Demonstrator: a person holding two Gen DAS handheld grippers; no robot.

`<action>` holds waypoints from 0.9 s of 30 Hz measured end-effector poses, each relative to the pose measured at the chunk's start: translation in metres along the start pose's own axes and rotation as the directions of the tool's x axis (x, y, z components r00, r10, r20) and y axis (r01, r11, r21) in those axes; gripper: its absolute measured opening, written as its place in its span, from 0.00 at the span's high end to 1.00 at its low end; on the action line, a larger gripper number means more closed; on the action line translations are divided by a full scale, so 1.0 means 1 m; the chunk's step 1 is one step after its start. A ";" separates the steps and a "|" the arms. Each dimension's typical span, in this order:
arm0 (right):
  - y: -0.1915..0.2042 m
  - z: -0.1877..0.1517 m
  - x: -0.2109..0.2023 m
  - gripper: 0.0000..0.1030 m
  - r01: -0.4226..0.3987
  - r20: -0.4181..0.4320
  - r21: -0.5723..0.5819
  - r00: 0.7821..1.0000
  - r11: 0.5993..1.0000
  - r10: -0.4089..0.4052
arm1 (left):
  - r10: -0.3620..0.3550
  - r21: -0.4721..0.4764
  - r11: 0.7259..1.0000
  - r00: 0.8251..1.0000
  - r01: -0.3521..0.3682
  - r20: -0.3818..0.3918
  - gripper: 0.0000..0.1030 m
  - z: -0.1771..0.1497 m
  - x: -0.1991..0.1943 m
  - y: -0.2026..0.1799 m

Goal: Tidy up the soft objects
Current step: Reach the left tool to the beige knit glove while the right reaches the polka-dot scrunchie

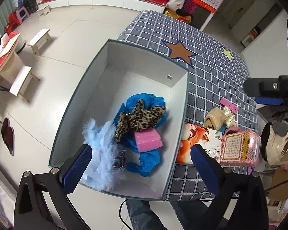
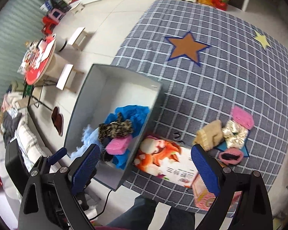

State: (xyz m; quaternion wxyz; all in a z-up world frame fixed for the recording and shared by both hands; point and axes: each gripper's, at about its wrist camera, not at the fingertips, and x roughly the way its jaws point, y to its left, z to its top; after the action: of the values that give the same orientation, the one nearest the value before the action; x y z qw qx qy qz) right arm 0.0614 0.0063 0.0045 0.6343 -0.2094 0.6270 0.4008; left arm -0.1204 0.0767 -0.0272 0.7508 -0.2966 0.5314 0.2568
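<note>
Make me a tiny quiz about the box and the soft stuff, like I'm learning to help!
1. True or false: the pink sponge lies inside the box.
2. Which star on the cloth is bigger: A orange, B yellow?
3. Fill in: the leopard cloth lies on a ____ bag.

Key: 1 true. 2 A; the yellow star is smaller. 3 blue.

Both claws, left and right, are open and hold nothing.
</note>
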 end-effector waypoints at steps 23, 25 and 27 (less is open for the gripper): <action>-0.203 -0.042 -0.016 0.06 0.032 -0.048 0.371 0.999 0.928 -0.016 | 0.006 0.291 0.957 0.998 0.013 -0.065 0.00 0.042 0.031 -0.127; -0.217 -0.045 -0.004 0.06 0.040 -0.075 0.390 0.997 0.920 -0.012 | 0.015 0.323 0.946 0.997 0.009 -0.073 0.00 0.048 0.039 -0.141; -0.229 -0.047 0.009 0.06 0.043 -0.097 0.401 0.995 0.915 -0.005 | 0.026 0.356 0.934 0.996 0.005 -0.082 0.00 0.054 0.047 -0.153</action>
State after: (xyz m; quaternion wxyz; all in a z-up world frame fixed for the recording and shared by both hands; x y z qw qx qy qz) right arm 0.2078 -0.1630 -0.0640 0.6385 -0.1007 0.7225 0.2452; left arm 0.0356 0.0129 -0.0316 0.7672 -0.1636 0.6025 0.1473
